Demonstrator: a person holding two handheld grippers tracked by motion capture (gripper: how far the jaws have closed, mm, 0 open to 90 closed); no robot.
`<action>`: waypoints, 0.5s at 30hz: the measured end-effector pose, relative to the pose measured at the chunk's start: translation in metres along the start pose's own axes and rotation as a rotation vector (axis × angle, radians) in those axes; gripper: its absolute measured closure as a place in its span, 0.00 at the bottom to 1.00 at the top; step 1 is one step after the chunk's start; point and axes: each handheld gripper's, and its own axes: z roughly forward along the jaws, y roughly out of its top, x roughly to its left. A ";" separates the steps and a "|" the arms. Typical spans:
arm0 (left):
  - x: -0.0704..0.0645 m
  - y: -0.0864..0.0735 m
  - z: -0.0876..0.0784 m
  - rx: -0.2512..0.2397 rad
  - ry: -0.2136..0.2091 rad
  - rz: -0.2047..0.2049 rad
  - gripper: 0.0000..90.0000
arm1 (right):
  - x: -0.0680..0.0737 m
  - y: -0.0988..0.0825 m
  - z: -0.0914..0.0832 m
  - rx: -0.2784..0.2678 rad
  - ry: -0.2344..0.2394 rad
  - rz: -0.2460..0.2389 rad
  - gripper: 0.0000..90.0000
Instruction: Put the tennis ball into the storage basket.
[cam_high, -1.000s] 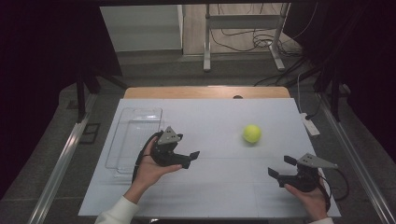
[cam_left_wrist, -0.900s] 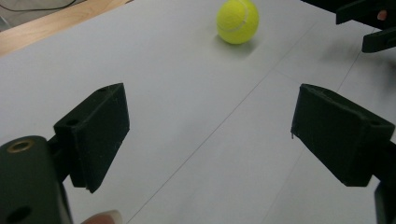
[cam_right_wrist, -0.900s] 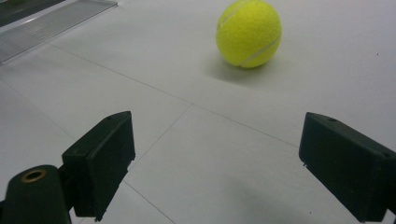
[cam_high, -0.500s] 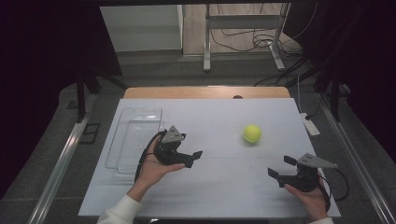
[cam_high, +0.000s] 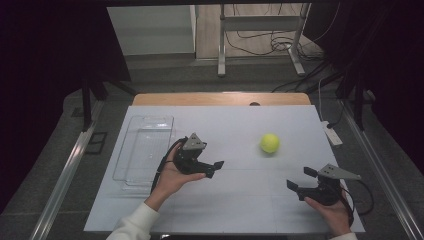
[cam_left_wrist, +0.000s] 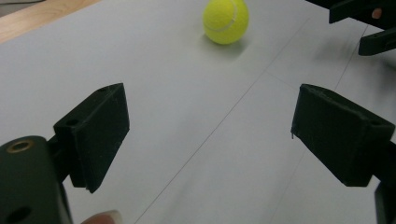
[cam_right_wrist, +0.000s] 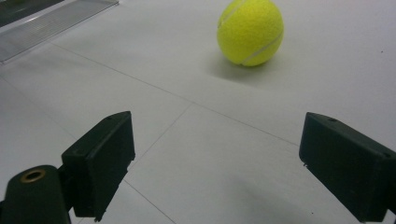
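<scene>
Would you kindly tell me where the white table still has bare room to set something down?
The widest bare patch is the near strip between the left hand-held gripper and right hand-held gripper. The far strip beyond the yellow tennis ball is also free. The left edge is taken by the clear plastic tray.

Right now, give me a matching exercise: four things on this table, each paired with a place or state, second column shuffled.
Column one:
1. tennis ball
2. clear plastic tray
3. left gripper
4. right gripper

Column two:
A. at the table's left side, nothing in it
B. near the front right corner, jaws open, pointing left
C. yellow, lying free right of centre
D. beside the tray, jaws open, pointing towards the ball

Pairs: 1-C, 2-A, 3-D, 4-B
</scene>
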 end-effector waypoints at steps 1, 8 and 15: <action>-0.001 0.001 0.002 0.004 -0.003 0.002 0.13 | 0.000 0.000 0.000 0.000 -0.001 -0.001 0.12; -0.004 0.007 0.010 0.016 -0.010 0.015 0.13 | 0.000 0.000 -0.001 0.002 0.001 -0.004 0.12; -0.002 0.010 0.015 0.022 -0.019 0.012 0.13 | 0.000 -0.001 0.000 0.003 0.003 -0.004 0.12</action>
